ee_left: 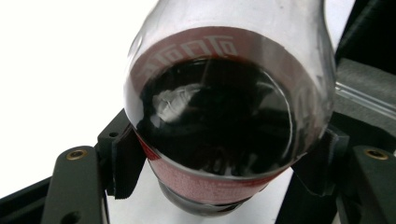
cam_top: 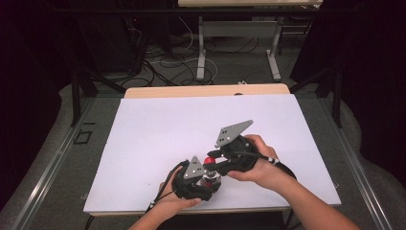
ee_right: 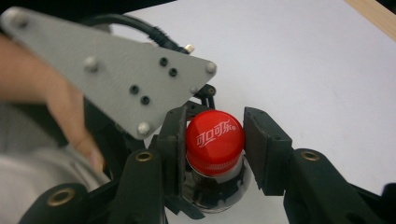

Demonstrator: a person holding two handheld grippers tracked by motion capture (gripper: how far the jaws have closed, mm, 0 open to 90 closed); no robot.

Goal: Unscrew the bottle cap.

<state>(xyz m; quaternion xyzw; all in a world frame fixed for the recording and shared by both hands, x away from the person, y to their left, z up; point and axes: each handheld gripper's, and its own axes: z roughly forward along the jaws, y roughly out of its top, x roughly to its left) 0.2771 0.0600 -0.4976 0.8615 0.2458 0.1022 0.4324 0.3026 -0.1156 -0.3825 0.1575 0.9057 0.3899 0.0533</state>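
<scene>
Left claw pinching cola bottle body; right claw pressed on red cap; white table.

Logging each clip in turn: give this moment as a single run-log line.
left tool: shut on cola bottle body | right tool: jaws at red cap, shut on it | surface: white table | cap: still on

Two black grippers, left gripper and right gripper, each topped by a grey three-cornered plate with screws; black cables trail toward six o'clock; brass-ringed jaw pivots.
</scene>
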